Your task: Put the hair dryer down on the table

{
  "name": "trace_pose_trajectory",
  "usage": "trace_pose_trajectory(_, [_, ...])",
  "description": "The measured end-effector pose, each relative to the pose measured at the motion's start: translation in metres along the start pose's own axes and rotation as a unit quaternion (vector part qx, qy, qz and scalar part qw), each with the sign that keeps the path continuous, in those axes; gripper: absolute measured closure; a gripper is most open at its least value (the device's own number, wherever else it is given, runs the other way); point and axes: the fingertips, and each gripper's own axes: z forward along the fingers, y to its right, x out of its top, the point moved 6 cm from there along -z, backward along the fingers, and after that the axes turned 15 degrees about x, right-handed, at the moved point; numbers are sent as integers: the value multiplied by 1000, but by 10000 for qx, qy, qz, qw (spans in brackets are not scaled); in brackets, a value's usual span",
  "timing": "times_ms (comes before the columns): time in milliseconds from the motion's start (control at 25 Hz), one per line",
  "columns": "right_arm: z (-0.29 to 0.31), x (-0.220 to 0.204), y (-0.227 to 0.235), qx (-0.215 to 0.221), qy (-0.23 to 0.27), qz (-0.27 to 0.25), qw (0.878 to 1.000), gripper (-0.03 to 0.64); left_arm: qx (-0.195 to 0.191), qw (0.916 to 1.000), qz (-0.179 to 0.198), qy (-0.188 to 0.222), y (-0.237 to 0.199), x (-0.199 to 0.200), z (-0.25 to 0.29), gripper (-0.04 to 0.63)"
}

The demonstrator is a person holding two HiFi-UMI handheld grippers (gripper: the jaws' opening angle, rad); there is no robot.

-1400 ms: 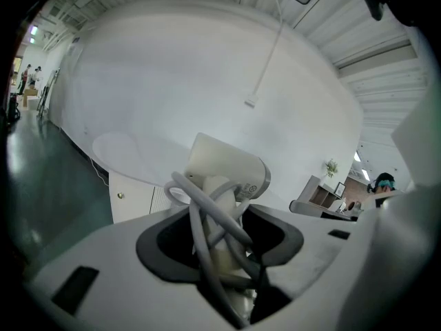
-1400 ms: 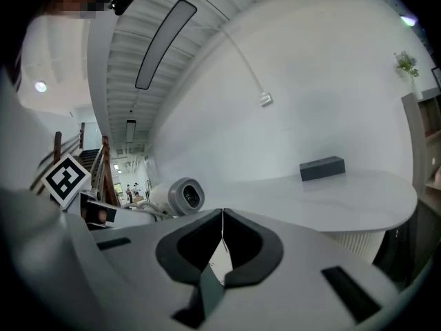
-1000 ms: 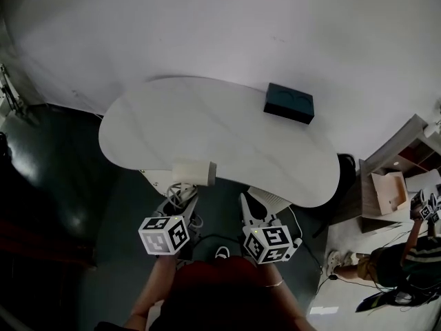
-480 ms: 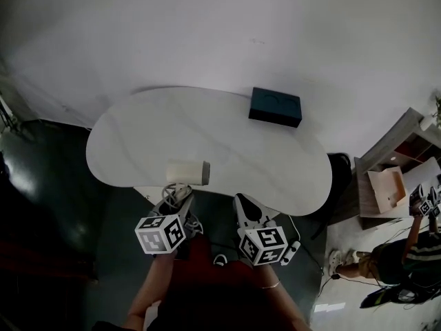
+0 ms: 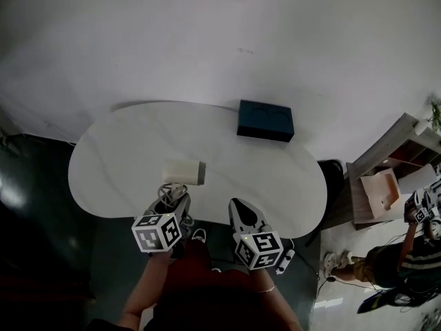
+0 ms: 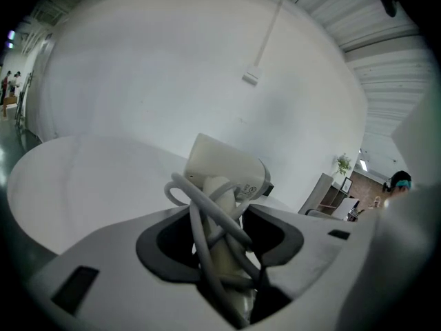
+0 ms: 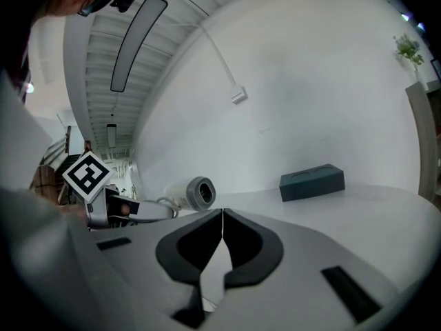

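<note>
A cream hair dryer [image 5: 183,172] with its grey cord [image 6: 204,216] wound round the handle is held by my left gripper [image 5: 172,197], which is shut on the handle. In the left gripper view the dryer's body [image 6: 224,165] points up and away above the jaws, over the white table [image 5: 117,150]. Its round nozzle [image 7: 200,192] shows at the left of the right gripper view, just above the tabletop. My right gripper [image 5: 238,206] is beside it to the right, near the table's front edge. It is shut, with nothing in it [image 7: 222,218].
A dark blue box [image 5: 265,121] lies at the table's back right, also seen as the box [image 7: 311,182] in the right gripper view. A white wall stands behind the table. At the far right are wooden shelves [image 5: 386,185] and a person [image 5: 403,261] on the floor.
Both grippers have moved forward toward the table. The hair dryer was at the front edge and is now over the tabletop. The left grip has not changed.
</note>
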Motion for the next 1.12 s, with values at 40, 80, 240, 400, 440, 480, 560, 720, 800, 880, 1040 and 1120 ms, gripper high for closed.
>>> trace_pose_trajectory(40, [7,2,5,-29,7,23,10000,601,-20,10000,21,-40,-1,5,10,377])
trace_pose_trajectory(80, [15,5,11,-53,11,44,10000,601,-40,9999,47,-80,-1,11,21,377])
trace_pose_trajectory(240, [43,16,32,-156,28,90,9998,601,-106,9996,205,-142,-1,36,61,377])
trace_pose_trajectory(400, [65,19,50,-318,-16,170,9993,601,-195,9993,202,-240,1,50,97,377])
trace_pose_trajectory(440, [70,18,54,-356,-29,191,9992,601,-222,9992,199,-273,1,54,106,377])
trace_pose_trajectory(480, [75,18,57,-391,-45,209,9990,601,-246,9990,200,-303,2,57,115,377])
trace_pose_trajectory(560, [82,19,64,-464,-90,243,9986,601,-286,9988,185,-364,4,63,133,377])
trace_pose_trajectory(720, [95,20,76,-577,-161,290,9978,601,-295,9984,124,-465,6,72,164,377])
trace_pose_trajectory(800, [101,21,81,-617,-181,323,9974,601,-287,9982,35,-534,5,74,179,377])
trace_pose_trajectory(880, [108,21,86,-659,-209,357,9970,601,-276,9977,-59,-615,5,76,195,377])
trace_pose_trajectory(1040, [124,21,95,-681,-303,406,9964,601,-179,9973,-32,-705,1,79,226,377])
trace_pose_trajectory(1120, [132,20,99,-675,-342,425,9962,601,-145,9970,-36,-755,-1,81,240,377])
